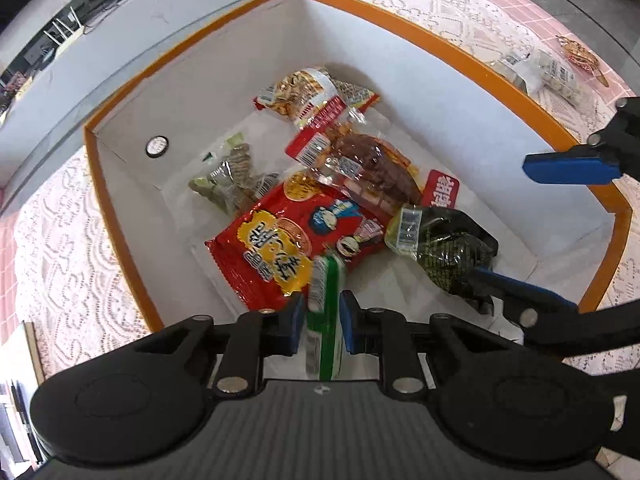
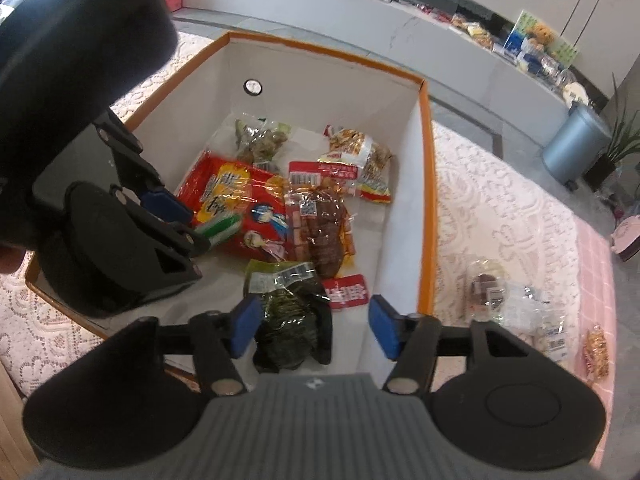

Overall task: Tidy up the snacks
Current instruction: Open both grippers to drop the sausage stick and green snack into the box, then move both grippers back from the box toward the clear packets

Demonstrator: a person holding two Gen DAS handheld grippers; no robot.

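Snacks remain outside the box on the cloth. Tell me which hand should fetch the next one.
Right. The right gripper is open and empty above the dark green packet, and the loose packets on the cloth lie on its side of the box. The left gripper is shut on a green-and-white packet.

Both views are bright with even daylight, and the white walls of the orange-rimmed box [image 1: 224,92] ahead of the fingers bounce soft light, so shadows under the packets are faint. Glare streaks the clear wrappers beyond the fingertips, and the green-and-white packet [image 1: 325,312] pinched between the left gripper's [image 1: 322,326] fingers is smeared by motion blur, as is the gripper body looming dark and out of focus to the left in the right wrist view. Fisheye distortion bends the box rim and the lace cloth [image 2: 500,216] strongly toward the frame edges, where corners darken.
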